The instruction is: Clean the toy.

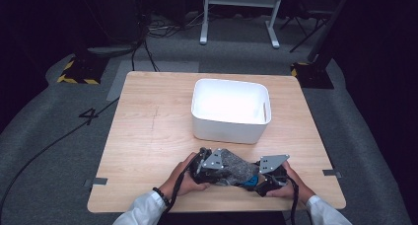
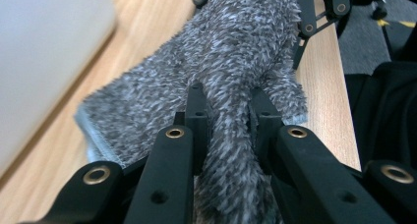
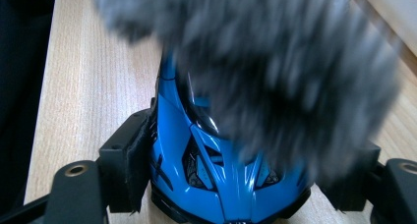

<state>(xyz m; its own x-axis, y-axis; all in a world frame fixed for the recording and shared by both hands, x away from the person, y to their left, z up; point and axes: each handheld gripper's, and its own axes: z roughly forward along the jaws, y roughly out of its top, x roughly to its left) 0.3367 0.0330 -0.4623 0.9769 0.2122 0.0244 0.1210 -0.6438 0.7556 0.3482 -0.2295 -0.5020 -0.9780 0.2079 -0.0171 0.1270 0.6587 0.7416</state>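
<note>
Left hand-held gripper (image 2: 227,117): clamped on grey fuzzy cloth (image 2: 236,52).
Right hand-held gripper (image 3: 241,165): gripping blue toy car (image 3: 206,170).
High view: white bin (image 1: 230,131) on desk (image 1: 148,131).

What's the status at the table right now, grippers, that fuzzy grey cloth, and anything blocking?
Left gripper shut on grey cloth. Right gripper shut on blue toy car, cloth draped over it. White bin behind, nothing blocking.

Bin (image 1: 229,115) on desk (image 1: 143,136), toward the far edge, right of middle. Cloth (image 1: 232,167) near the near edge, before the bin, over toy car (image 1: 250,181). Left hand-held gripper (image 1: 213,171) at the cloth's left end, right hand-held gripper (image 1: 260,181) around the car at its right.
</note>
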